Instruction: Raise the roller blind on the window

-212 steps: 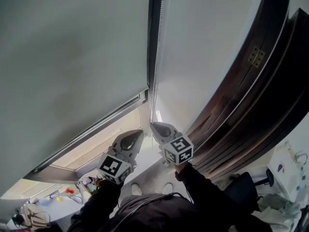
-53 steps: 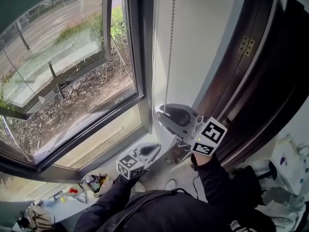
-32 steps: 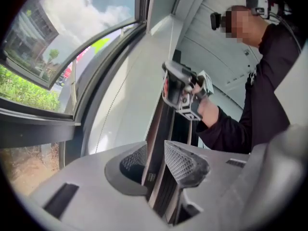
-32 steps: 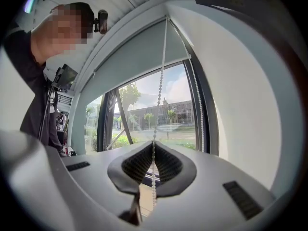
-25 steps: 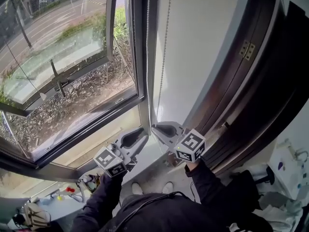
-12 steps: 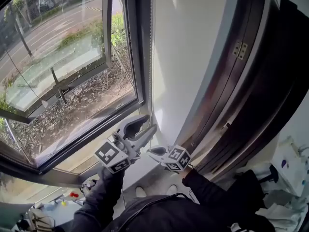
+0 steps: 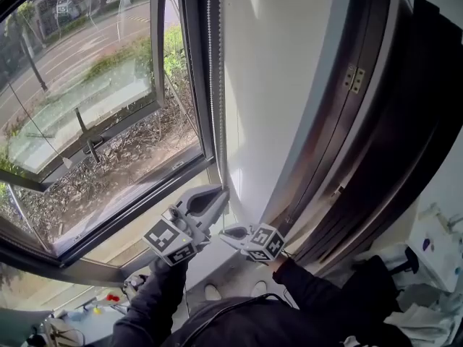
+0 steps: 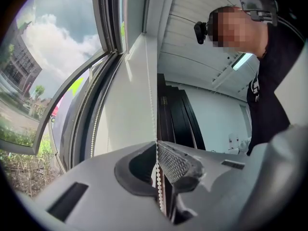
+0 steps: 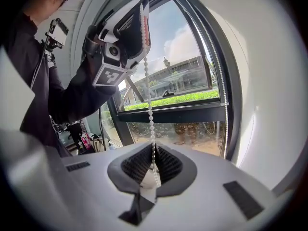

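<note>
Right gripper (image 9: 153, 163) is lowest, jaws pressed together on the bead chain (image 9: 149, 114). Left gripper (image 7: 218, 194) is just above; its jaws have just been closing and now pinch the same chain. The chain runs straight between them, then up the right edge of the window frame (image 7: 195, 85), beside the white wall (image 7: 282, 85). The glass (image 7: 108, 107) is uncovered. Roller blind itself can't be made out.

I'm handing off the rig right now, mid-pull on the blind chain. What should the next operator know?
Left claw: just closed on the bead chain, above the right.
Right claw: shut on the same chain lower down.
Window glass is bare in the head view; the blind's edge is out of frame.
Left: check the top; keep pulling if blind still hangs.
</note>
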Demonstrator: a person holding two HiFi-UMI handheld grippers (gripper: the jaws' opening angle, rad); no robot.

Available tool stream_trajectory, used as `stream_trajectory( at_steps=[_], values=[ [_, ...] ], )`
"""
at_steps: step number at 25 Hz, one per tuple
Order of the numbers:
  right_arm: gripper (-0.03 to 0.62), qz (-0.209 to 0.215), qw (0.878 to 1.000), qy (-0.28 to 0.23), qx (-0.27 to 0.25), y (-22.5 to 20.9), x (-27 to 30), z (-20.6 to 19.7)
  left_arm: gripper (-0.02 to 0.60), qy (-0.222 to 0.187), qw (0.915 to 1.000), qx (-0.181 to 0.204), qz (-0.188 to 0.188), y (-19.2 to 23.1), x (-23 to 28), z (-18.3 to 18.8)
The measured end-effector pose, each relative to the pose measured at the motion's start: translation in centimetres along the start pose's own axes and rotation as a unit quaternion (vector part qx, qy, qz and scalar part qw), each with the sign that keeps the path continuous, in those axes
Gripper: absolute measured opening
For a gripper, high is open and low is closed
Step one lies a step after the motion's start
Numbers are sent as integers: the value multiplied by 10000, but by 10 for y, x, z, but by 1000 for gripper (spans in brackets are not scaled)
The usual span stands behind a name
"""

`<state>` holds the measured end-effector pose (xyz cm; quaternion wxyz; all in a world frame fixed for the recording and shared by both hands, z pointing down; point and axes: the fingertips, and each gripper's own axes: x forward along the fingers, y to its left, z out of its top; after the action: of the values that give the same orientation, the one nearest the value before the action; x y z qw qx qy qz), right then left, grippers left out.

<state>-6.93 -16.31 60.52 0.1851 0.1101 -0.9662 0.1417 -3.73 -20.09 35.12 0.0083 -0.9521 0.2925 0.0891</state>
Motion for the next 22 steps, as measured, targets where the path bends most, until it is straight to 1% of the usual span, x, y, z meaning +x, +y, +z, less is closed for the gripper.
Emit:
stream_trajectory(
  at_steps=[5, 8, 9, 10, 11, 14, 16, 18, 20, 21, 22],
  values=[
    [17, 66, 9999, -85, 3, 7, -1, 0, 14, 96, 9999, -82, 46, 5, -3, -1],
    [20, 144, 9997, 21, -171, 13, 3, -3, 12, 206, 9995, 186, 164, 8, -4, -4],
    [86, 194, 9996, 75, -212, 15, 4, -4, 12, 226, 9993, 243, 180, 9, -4, -5],
    [184, 237, 9995, 86, -214, 16, 4, -4, 8, 223, 9993, 241, 193, 9, -5, -7],
    [223, 256, 9995, 43, -195, 16, 3, -1, 8, 219, 9993, 210, 218, 9, -6, -9],
    [227, 169, 9994, -252, -174, 10, -3, 17, 8, 380, 9986, 160, 343, 10, -9, -22],
    [239, 78, 9988, -430, -210, 6, -10, 30, 8, 459, 9984, -49, 335, 10, -11, -40],
    [241, 48, 9983, -528, -255, 4, -17, 40, 8, 381, 9982, -309, 348, 9, -15, -54],
    [248, 72, 9977, -592, -310, 5, -22, 47, 8, 168, 9976, -527, 420, 11, -22, -54],
    [253, 66, 9973, -663, -321, 6, -25, 51, 9, 64, 9975, -547, 447, 13, -25, -51],
    [253, 18, 9964, -789, -313, 5, -31, 58, 11, 15, 9977, -468, 488, 16, -28, -49]
  ],
)
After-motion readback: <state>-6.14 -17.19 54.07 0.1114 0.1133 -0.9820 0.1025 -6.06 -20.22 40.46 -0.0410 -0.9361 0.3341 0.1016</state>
